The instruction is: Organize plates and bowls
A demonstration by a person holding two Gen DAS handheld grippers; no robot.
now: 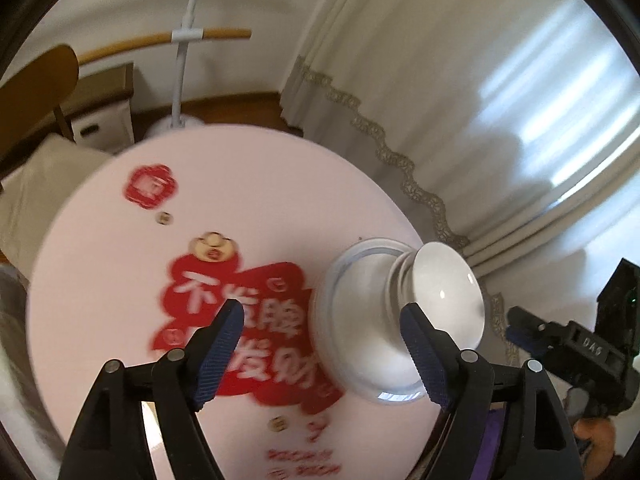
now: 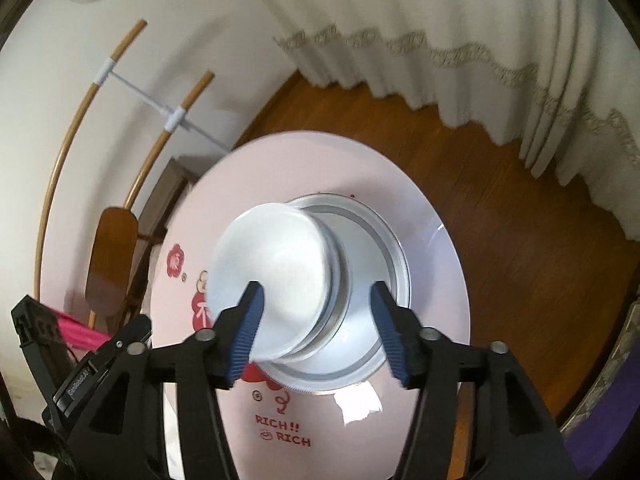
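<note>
While both tongs (image 1: 320,344) (image 2: 318,328) gape, 2 bowls (image 2: 320,280) sit on plate (image 2: 436,280) — unheld.

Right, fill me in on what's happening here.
A person holds a gripper in each hand over a pink plate with red print. A white bowl lies upside down on it. The right gripper has open jaws either side of the bowl, not closed. The left gripper is open too, beside the bowl.
</note>
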